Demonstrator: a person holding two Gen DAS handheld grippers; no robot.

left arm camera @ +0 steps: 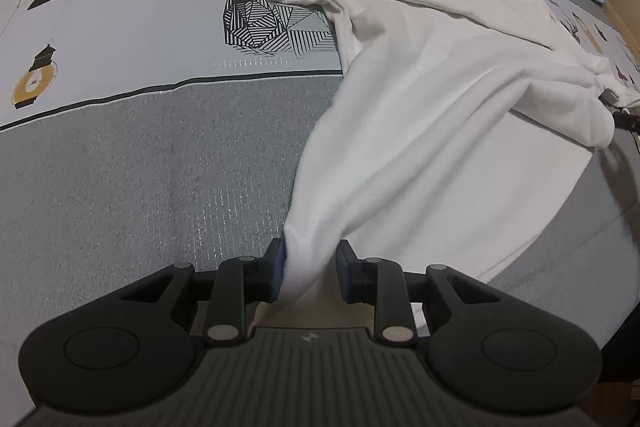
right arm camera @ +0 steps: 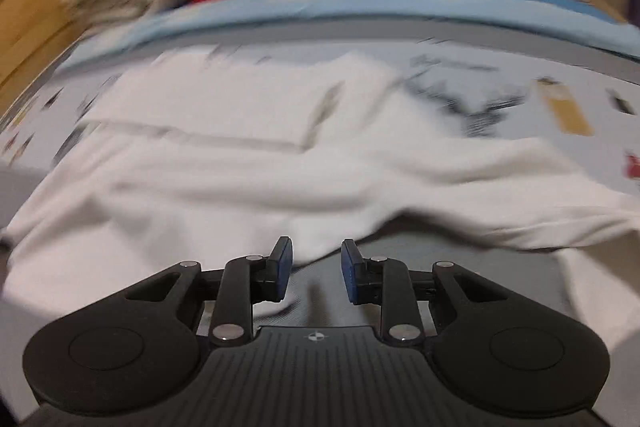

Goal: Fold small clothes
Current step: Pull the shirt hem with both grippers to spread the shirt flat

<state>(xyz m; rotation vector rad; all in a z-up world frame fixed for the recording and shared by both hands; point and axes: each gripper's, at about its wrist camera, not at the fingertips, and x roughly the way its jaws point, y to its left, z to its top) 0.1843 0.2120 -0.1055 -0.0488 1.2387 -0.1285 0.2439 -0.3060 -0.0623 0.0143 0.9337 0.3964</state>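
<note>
Left tool (left arm camera: 310, 269) has the white shirt (left arm camera: 420, 107) bunched between its parted sides so I can lift it toward twelve o'clock, while my right tool (right arm camera: 316, 269) is apart.

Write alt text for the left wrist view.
The left gripper has a corner of a white shirt between its fingers, lifted off a grey bedspread. The shirt trails toward a printed deer.

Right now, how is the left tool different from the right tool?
The left tool has a bunch of the white shirt between its blue pads, lifted off the bed cover; the right tool has only a shirt edge by one pad, nothing pinched. The left view is sharp; the right view is blurred. Both tools are black with blue pads and point down over the same shirt.
</note>
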